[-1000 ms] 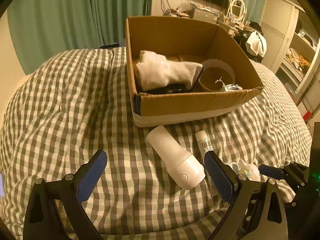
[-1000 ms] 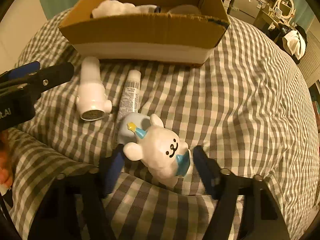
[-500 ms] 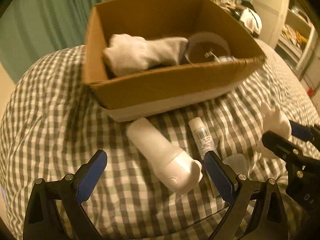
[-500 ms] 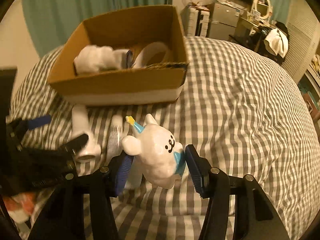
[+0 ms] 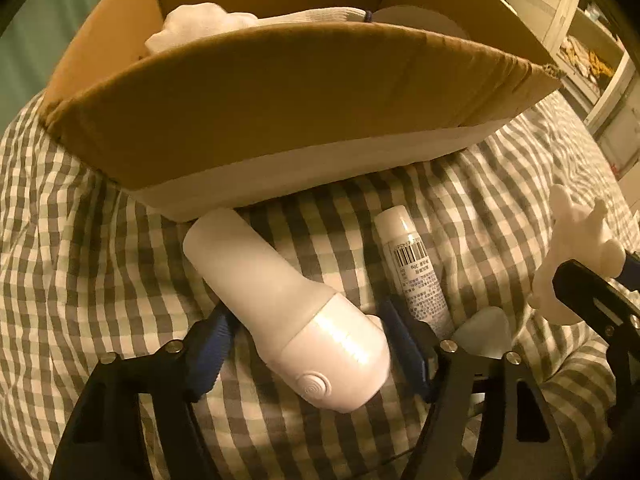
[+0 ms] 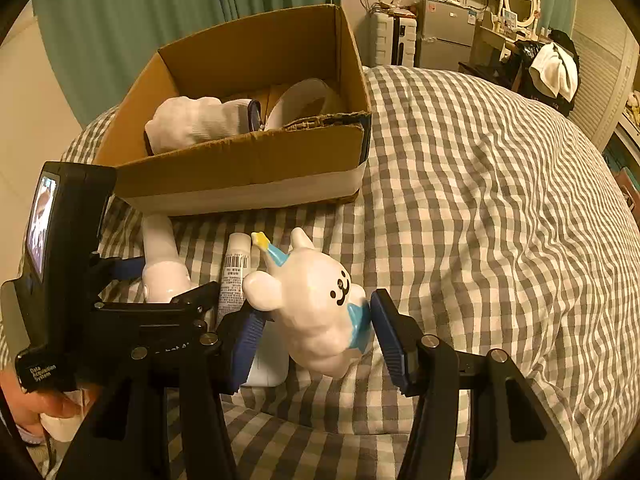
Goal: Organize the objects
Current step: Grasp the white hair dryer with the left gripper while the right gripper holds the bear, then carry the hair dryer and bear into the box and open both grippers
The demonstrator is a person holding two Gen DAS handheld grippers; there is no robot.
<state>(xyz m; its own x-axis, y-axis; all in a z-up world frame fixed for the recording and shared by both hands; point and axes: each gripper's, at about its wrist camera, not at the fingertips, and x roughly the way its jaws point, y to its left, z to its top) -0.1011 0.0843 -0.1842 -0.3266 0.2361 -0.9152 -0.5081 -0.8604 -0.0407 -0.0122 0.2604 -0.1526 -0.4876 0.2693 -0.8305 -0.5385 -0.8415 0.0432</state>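
Left hand-held gripper: low over the bed, blue pads on either side of the white device; left pad against its side, right pad just beside its wide end, firm grip not certain.
White device: lying on the checked bedspread, narrow end touching the front wall of the cardboard box, wide end with a round button toward the camera.
Right hand-held gripper: closed on the white bear figure, held clear of the bedspread, in front of the box's right corner.
Bear figure: upright, slightly tilted, black smiling face, blue scarf, small blue and yellow cone hat.
White tube: barcode label up, flat on the bedspread just to the right of the device, cap end toward the box.
Small white case: on the bedspread beneath the bear figure, partly hidden by the gripper's left pad.
Cardboard box: open top, on the bed; inside, rolled white socks at left, a wide roll of tape at right.
Background: green curtain behind the box.
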